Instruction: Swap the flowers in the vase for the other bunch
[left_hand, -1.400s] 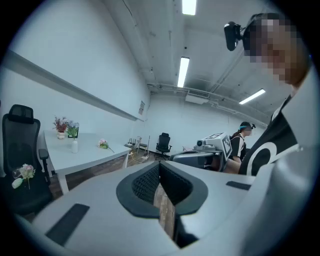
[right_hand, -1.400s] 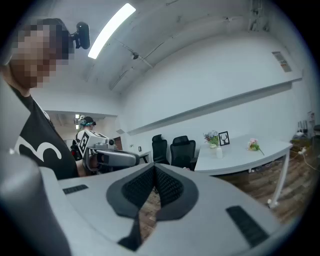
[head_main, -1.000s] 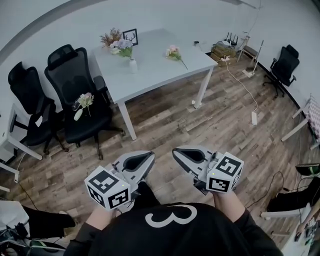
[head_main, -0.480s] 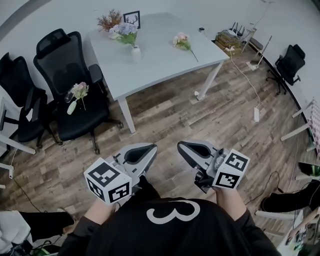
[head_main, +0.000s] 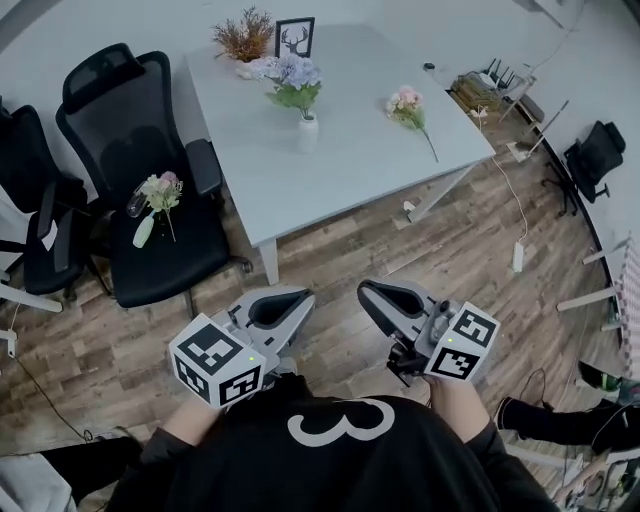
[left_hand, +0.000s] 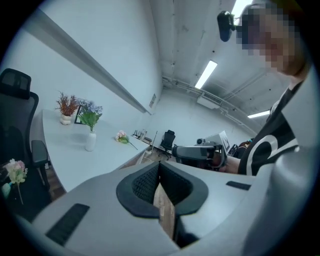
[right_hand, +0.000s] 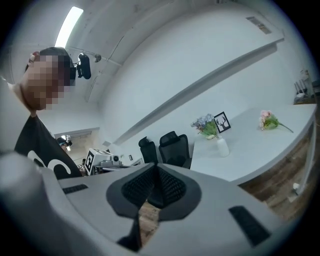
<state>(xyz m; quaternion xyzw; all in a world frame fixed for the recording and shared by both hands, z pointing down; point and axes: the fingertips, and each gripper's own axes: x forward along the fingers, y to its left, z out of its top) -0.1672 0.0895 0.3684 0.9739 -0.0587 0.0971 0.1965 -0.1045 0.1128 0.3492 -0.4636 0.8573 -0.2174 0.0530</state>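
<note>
Only in gripper views: ceiling lights (left_hand: 206, 75)

all three views toward table (head_main: 360, 160)

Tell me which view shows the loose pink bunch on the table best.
The head view: the pink bunch lies in full, blossoms and stem, on the table, right of the vase. The left gripper view shows it tiny and far off; the right gripper view shows it small near the picture's edge.

Cut off at the left edge — the second chair (head_main: 35, 190). Pale thing (head_main: 143, 232) beside the flowers (head_main: 162, 190) on the nearer chair (head_main: 120, 140) — too small to tell. Clutter (head_main: 485, 90) by the far wall, likewise.
</note>
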